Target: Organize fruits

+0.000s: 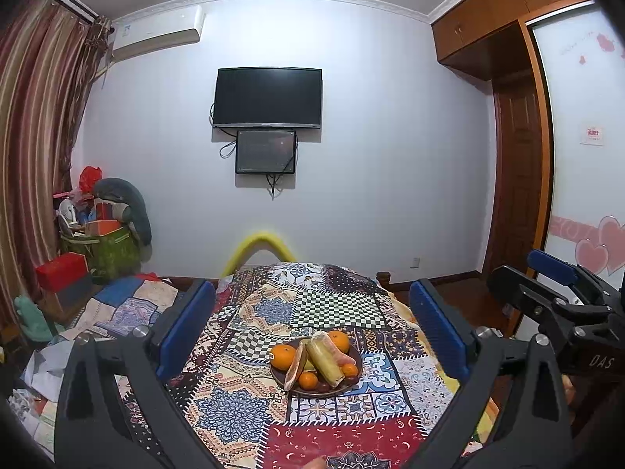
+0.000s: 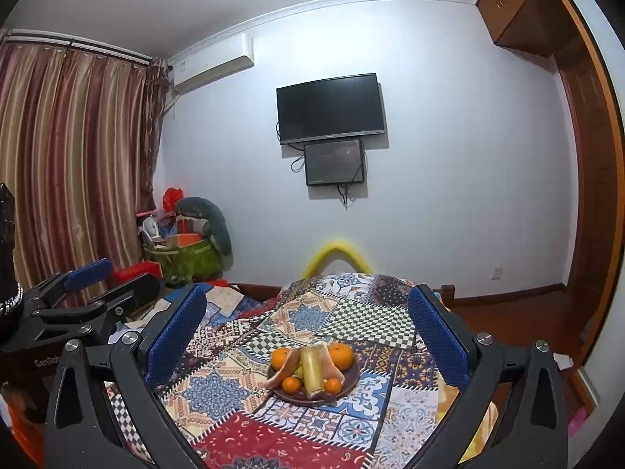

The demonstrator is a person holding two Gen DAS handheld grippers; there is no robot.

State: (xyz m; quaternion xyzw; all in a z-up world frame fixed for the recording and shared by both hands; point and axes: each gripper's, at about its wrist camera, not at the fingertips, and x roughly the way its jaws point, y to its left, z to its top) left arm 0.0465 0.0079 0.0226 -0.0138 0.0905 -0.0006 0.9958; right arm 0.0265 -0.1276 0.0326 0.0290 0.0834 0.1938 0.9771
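Observation:
A dark brown plate (image 1: 353, 385) (image 2: 351, 385) sits on a patchwork cloth. On it lie several oranges (image 1: 283, 356) (image 2: 284, 358), a pale yellow-green cob-like piece (image 1: 325, 359) (image 2: 311, 369) and pinkish pomelo slices (image 1: 295, 365) (image 2: 282, 374). My left gripper (image 1: 312, 324) is open and empty, held back from the plate. My right gripper (image 2: 308, 324) is open and empty, also short of the plate. The right gripper also shows at the right edge of the left wrist view (image 1: 547, 285); the left one shows at the left of the right wrist view (image 2: 93, 285).
The patchwork cloth (image 1: 304, 305) (image 2: 218, 387) covers a table or bed. A yellow curved tube (image 1: 265, 244) stands behind it. A green bin of clutter (image 1: 109, 242) and red boxes stand at the back left. A wooden door (image 1: 515, 179) is on the right.

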